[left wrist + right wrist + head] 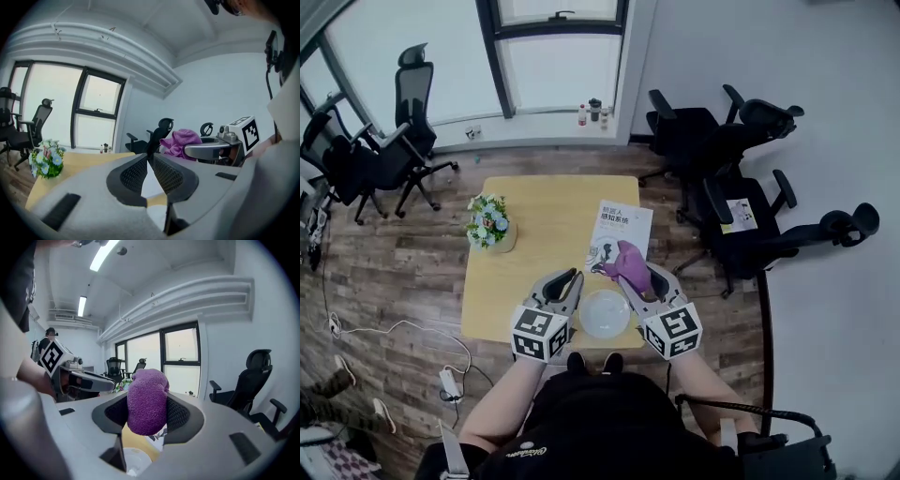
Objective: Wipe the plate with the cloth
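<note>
Cloth (627, 263): pinched in right gripper (634, 278), centre of frame.
Plate (605, 313): just below-left of cloth, between both grippers, at table (546, 214) near edge.
Left gripper (571, 279): tips together, empty, beside plate's left rim.

1. This is an office: black swivel chairs (386, 157) with headrests stand around a small wooden table (553, 202).
2. Large windows (562, 70) fill one wall above a wood-plank floor (394, 272).
3. Strip lights (104, 255) run along the ceiling.

Bright daylight from windows (558, 66); gripper views fisheye-warped, dark corners, near parts blurred.
</note>
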`<state>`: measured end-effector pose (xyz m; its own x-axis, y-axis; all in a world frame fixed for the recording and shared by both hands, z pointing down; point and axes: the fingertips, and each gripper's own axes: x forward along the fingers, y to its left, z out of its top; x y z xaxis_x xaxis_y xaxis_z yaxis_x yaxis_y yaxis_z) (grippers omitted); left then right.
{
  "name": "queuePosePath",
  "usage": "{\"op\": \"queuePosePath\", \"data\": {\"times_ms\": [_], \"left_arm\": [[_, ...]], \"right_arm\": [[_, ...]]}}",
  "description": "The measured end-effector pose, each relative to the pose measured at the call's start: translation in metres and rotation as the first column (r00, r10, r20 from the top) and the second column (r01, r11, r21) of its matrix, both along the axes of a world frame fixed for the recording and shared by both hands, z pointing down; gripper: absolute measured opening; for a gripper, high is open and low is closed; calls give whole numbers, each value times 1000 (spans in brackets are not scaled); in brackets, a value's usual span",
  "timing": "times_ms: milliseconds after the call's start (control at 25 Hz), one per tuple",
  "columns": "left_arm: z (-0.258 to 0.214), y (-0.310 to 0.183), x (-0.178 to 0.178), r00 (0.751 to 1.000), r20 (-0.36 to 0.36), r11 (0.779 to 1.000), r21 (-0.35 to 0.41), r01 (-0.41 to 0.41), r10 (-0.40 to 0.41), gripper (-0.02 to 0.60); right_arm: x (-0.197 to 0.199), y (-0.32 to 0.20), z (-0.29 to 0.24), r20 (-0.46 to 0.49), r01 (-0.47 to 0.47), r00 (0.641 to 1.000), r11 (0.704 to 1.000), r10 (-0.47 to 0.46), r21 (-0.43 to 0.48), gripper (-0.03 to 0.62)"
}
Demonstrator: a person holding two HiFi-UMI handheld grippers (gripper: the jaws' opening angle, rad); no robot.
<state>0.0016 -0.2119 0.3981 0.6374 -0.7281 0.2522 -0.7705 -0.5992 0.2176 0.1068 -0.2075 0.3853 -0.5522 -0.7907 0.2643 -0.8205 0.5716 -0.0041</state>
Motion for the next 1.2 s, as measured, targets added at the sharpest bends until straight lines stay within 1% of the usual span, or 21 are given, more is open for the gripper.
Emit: {"op": "queuePosePath", "data": {"times_ms": [80,240,440,880,1200], "left_arm": [[-22,-1,0,1000,-15,999,41,1,0,49],[-58,-4,-2,1000,-30,993,115,13,-9,49],[-75,-5,0,999,-39,988,156,11,-4,49],[-84,-6,-2,1000,-29,982,186,14,-9,49],[-86,-9,3,1000,-31,982,186,7,-1,49]], "right_arm": [[5,4,-28,30,-21,999,998,20,51,190],[11,7,-68,96,-56,994,992,45,114,192],[7,12,-88,113,-53,993,985,34,165,190],[7,11,-90,130,-44,991,986,23,162,190],[6,9,-86,130,-24,991,990,5,141,190]]}}
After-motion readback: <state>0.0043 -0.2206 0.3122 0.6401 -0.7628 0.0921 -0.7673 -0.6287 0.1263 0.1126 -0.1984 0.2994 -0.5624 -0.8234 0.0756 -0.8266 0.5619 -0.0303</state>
